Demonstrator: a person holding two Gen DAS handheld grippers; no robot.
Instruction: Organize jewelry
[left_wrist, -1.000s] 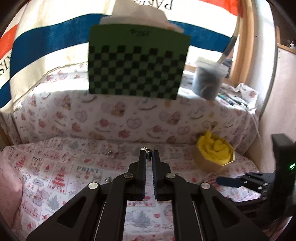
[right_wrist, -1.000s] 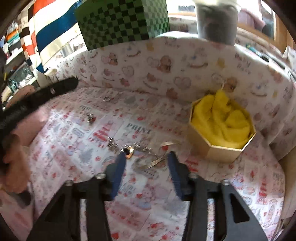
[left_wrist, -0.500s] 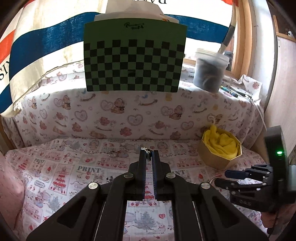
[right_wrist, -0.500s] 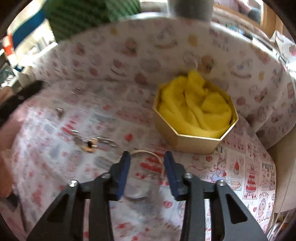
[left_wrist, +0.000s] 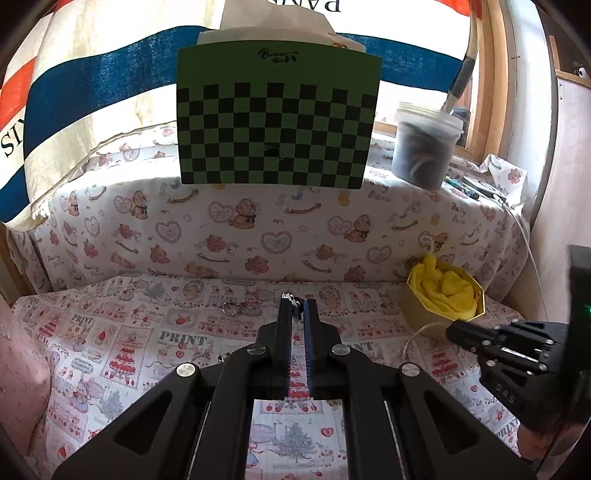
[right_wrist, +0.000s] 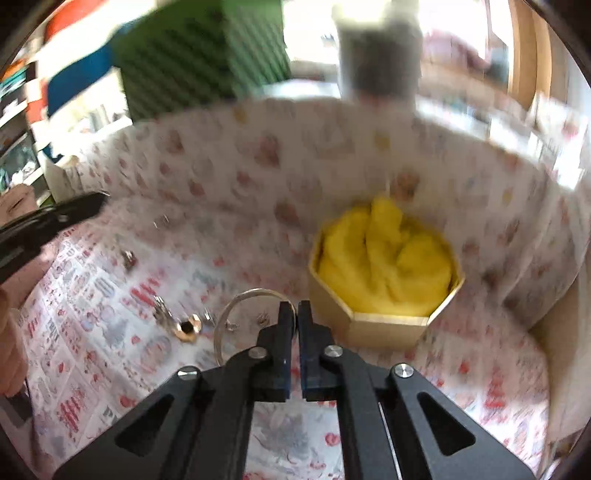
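1. Now the right gripper (right_wrist: 294, 314) has its fingers pinched narrow on the thin bangle (right_wrist: 236, 314); 0.5 s ago they were still wide, straddling it on the cloth. Bangle hoop sticks out at 9 o'clock of the tips.
2. Means: pick looks done, next is prob. the carry to the gold box (right_wrist: 386, 291) w/ yellow lining, at 1 o'clock of the tips, near.
3. Left gripper (left_wrist: 296, 304) unchanged: fingers narrow, clamped on a small silver piece (left_wrist: 291, 300) at the tips.
4. Other jewelry still loose on cloth: gold pendant (right_wrist: 188, 326) w/ chain at 9 o'clock, small ring (left_wrist: 231, 307).
5. Hard to tell: right view is motion-blurred; what the silver piece is, too small; whether the bangle is off the cloth, can't tell.
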